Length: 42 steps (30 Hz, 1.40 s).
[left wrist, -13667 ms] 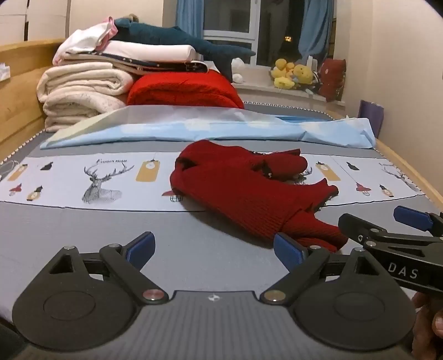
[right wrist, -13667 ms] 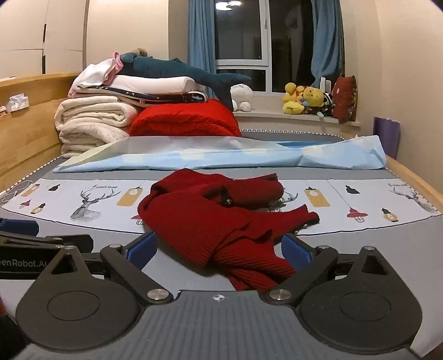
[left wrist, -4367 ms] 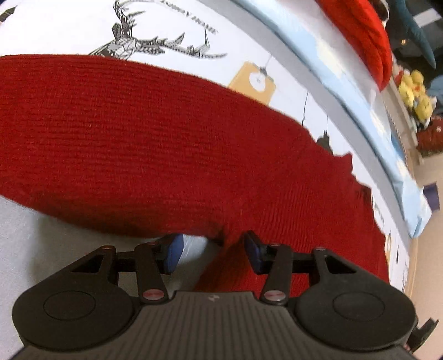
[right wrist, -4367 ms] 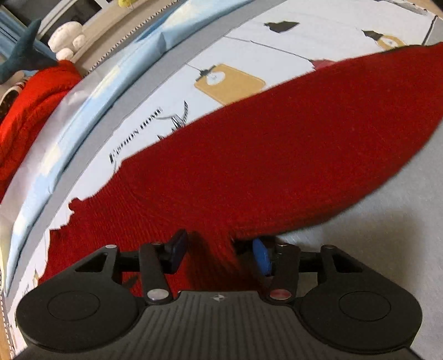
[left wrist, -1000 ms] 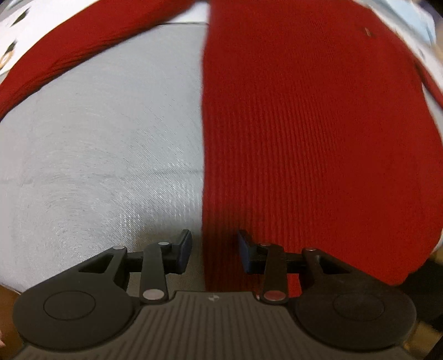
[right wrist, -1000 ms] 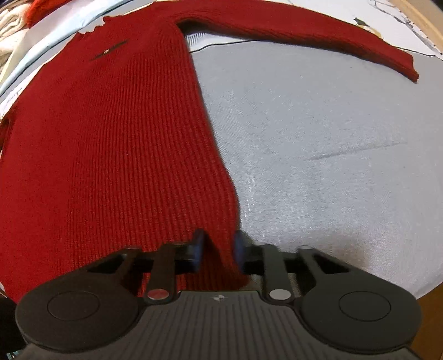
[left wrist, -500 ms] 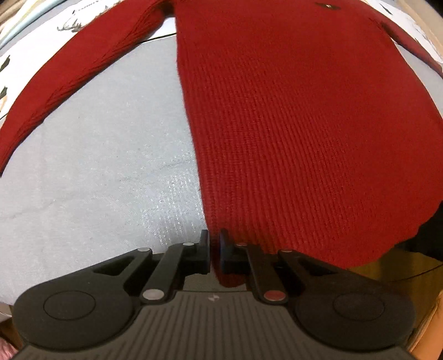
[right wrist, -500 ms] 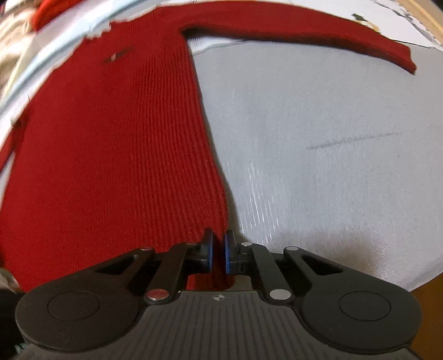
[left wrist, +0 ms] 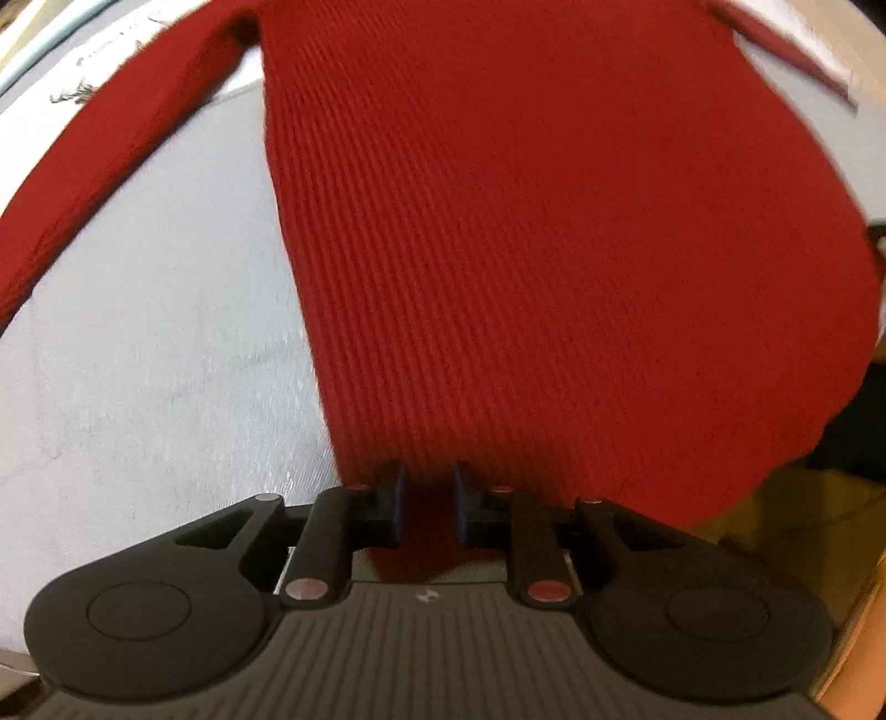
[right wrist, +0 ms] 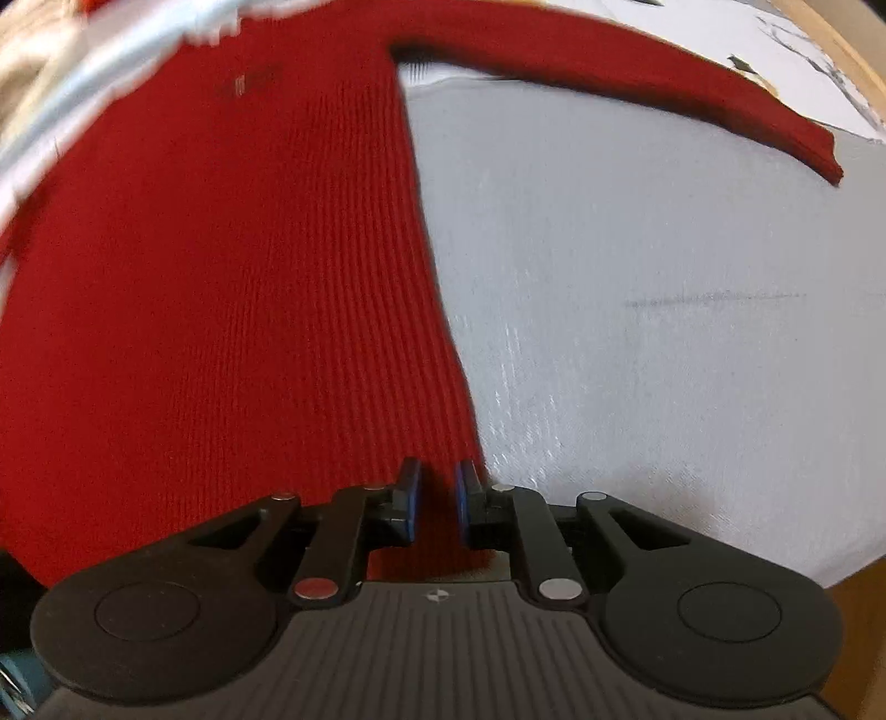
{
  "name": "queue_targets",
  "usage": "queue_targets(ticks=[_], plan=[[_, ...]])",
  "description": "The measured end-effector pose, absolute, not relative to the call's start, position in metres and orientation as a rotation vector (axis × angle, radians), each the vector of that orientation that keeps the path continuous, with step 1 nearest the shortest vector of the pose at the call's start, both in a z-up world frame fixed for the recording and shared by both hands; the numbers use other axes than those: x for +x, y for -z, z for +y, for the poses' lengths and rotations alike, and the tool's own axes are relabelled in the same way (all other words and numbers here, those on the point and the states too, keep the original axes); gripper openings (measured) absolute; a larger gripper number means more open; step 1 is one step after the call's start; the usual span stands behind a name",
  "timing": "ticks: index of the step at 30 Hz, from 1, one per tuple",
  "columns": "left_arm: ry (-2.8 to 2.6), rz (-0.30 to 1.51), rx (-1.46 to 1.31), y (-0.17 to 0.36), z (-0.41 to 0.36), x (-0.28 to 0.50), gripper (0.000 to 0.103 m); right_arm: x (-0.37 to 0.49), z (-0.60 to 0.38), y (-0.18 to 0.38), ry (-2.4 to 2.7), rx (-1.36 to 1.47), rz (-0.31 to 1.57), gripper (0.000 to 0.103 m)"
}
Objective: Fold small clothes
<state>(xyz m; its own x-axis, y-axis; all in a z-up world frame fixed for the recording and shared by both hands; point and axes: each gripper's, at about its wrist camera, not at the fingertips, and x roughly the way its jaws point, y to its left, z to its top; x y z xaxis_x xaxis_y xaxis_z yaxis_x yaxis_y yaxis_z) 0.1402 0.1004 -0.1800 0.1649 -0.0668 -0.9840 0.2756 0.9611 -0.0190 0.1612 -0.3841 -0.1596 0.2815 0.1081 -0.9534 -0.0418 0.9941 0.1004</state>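
Note:
A small red ribbed knit sweater [left wrist: 526, 232] lies spread flat on the grey bed cover, sleeves out to both sides. My left gripper [left wrist: 427, 507] grips the hem at its lower left corner, with the cloth between the fingers. My right gripper [right wrist: 438, 501] grips the hem at the lower right corner of the sweater [right wrist: 232, 288] the same way. The left sleeve [left wrist: 99, 160] and right sleeve [right wrist: 664, 105] rest on the cover. The neckline is blurred at the far end.
The grey bed cover [left wrist: 144, 354] shows beside the sweater in both views [right wrist: 664, 310]. A printed white band [right wrist: 803, 50] runs across the far side. The wooden bed edge [right wrist: 864, 609] lies close below the grippers.
Both grippers have lifted the hem slightly and the view has moved closer over the sweater. The fingers stand a little wider apart, with bunched hem between them.

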Motion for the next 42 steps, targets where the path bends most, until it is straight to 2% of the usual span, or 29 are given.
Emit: queue_targets(ticks=[3,5,7,8,11,18,24,31,34,36,38,42], plan=[[0.239,1.352,0.129,0.174,0.109,0.141,0.028,0.16,-0.388,0.155,-0.114,0.101,1.256,0.014],[0.197,1.406,0.178,0.187,0.113,0.137,0.029,0.159,-0.384,0.164,-0.087,0.037,1.302,0.014],[0.193,1.418,0.212,0.191,0.113,0.134,0.029,0.158,-0.381,0.169,-0.079,-0.02,1.323,0.02],[0.196,1.403,0.195,0.188,0.114,0.135,0.03,0.159,-0.381,0.166,-0.077,-0.005,1.311,0.02],[0.161,1.287,0.114,0.168,0.129,0.143,0.033,0.16,-0.383,0.15,-0.076,0.031,1.219,0.02],[-0.044,1.055,-0.046,0.133,0.168,0.143,0.034,0.173,-0.361,0.109,-0.059,0.065,0.989,0.027],[-0.16,0.905,-0.111,0.082,0.184,0.161,0.035,0.181,-0.346,0.085,-0.085,0.084,0.865,0.027],[-0.325,0.737,-0.249,0.035,0.229,0.221,0.035,0.203,-0.306,0.07,-0.094,0.026,0.729,0.027],[-0.353,0.731,-0.272,0.056,0.251,0.234,0.037,0.207,-0.289,0.062,-0.097,-0.072,0.655,0.027],[-0.403,0.844,-0.37,0.073,0.272,0.25,0.036,0.213,-0.279,0.049,-0.106,-0.074,0.634,0.027],[-0.401,0.845,-0.524,0.084,0.294,0.253,0.037,0.223,-0.267,0.031,-0.13,-0.049,0.605,0.028],[-0.437,0.887,-0.644,0.102,0.324,0.253,0.038,0.254,-0.229,-0.006,-0.165,-0.014,0.488,0.038]])
